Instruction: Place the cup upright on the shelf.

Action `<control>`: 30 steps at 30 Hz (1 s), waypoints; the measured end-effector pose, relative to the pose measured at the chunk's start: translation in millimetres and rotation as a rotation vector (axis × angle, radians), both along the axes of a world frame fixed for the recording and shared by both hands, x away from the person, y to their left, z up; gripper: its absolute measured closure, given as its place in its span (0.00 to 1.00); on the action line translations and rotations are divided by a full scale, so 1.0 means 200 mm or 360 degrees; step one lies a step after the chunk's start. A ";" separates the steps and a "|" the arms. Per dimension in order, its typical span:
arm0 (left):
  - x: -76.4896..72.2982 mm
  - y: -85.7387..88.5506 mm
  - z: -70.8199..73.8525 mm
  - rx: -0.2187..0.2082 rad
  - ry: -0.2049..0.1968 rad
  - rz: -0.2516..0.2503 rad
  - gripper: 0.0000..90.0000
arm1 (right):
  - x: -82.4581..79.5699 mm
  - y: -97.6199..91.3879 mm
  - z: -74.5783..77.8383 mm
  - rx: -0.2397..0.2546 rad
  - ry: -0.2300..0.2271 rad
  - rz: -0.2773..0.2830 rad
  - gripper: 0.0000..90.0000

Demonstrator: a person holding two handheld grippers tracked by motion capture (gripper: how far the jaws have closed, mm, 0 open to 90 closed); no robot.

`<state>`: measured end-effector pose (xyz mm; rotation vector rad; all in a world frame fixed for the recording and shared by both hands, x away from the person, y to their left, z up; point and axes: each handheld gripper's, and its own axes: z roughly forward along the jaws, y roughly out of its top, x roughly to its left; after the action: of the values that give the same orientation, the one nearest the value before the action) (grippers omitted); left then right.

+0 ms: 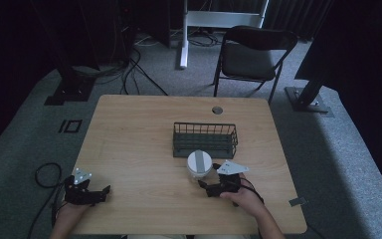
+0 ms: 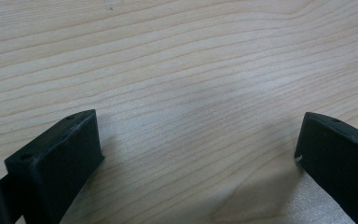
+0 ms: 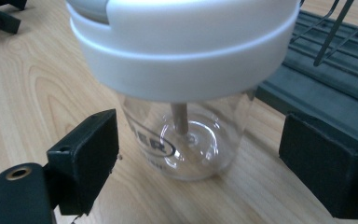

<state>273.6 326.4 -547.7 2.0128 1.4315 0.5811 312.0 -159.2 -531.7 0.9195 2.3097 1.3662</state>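
We line our right gripper, fingers wide, on the clear jar ahead, seemingly to grasp. Our left gripper idles, fingers wide over bare surface.

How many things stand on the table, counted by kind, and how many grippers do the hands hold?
Clear jar with white lid: 1
Dark wire basket: 1
Grippers: 2, the left gripper and the right gripper
Total: 4
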 end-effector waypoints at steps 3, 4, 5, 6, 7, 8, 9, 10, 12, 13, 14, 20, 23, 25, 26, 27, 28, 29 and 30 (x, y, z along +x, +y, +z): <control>0.00 0.00 0.00 0.0000 -0.0001 0.0000 0.01 | 0.01 0.02 0.00 0.0012 -0.0010 -0.0017 0.13; 0.00 0.00 0.00 0.0000 0.0000 0.0000 0.01 | 0.01 0.02 0.00 0.0018 -0.0007 -0.0023 0.13; 0.00 0.00 0.00 -0.0002 -0.0002 0.0002 0.01 | 0.01 0.03 0.00 0.0022 -0.0010 -0.0026 0.13; 0.00 0.00 0.00 0.0000 -0.0001 0.0000 0.01 | 0.01 0.04 -0.01 0.0026 -0.0015 -0.0030 0.13; 0.00 0.00 0.00 0.0000 -0.0001 0.0000 0.01 | 0.01 0.04 -0.01 0.0031 -0.0020 -0.0035 0.13; 0.00 0.00 0.00 0.0000 -0.0001 -0.0001 0.01 | 0.01 0.05 -0.01 0.0033 -0.0028 -0.0039 0.13; 0.00 0.00 0.00 -0.0001 -0.0001 0.0000 0.01 | 0.01 0.05 -0.01 0.0036 -0.0027 -0.0042 0.13; 0.00 0.00 0.00 -0.0001 -0.0001 0.0000 0.01 | 0.01 0.06 -0.01 0.0042 -0.0029 -0.0047 0.13; 0.00 0.00 0.00 0.0000 -0.0001 0.0000 0.01 | 0.01 0.07 -0.01 0.0060 -0.0037 -0.0051 0.13; 0.00 0.00 0.00 -0.0001 -0.0001 0.0000 0.01 | 0.01 0.07 -0.01 0.0066 -0.0038 -0.0056 0.13; 0.00 0.00 0.00 -0.0001 -0.0001 0.0000 0.01 | 0.01 0.08 -0.01 0.0072 -0.0042 -0.0062 0.13; 0.00 0.00 0.00 -0.0001 -0.0001 0.0000 0.01 | 0.01 0.11 -0.02 0.0087 -0.0043 -0.0084 0.13; 0.00 0.00 0.00 -0.0001 -0.0001 0.0000 0.01 | 0.01 0.12 -0.02 0.0094 -0.0041 -0.0096 0.13; 0.00 0.00 0.00 -0.0001 -0.0001 0.0000 0.01 | 0.02 0.13 -0.02 0.0106 -0.0041 -0.0104 0.13; 0.00 0.00 0.00 -0.0001 0.0000 0.0000 0.01 | 0.02 0.13 -0.02 0.0112 -0.0044 -0.0111 0.13; 0.00 0.00 0.00 -0.0001 0.0000 0.0000 0.01 | 0.02 0.13 -0.02 0.0118 -0.0046 -0.0114 0.13; 0.00 0.00 0.00 -0.0001 0.0000 0.0000 0.01 | 0.02 0.13 -0.02 0.0120 -0.0058 -0.0115 0.13; 0.00 0.00 0.00 0.0000 0.0000 -0.0001 0.01 | 0.02 0.14 -0.02 0.0121 -0.0063 -0.0121 0.13; 0.00 0.00 0.00 -0.0001 -0.0001 0.0000 0.01 | 0.02 0.14 -0.02 0.0125 -0.0061 -0.0128 0.13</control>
<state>273.6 326.4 -547.8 2.0117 1.4314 0.5813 316.0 -131.3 -535.8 0.9891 2.1805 1.4370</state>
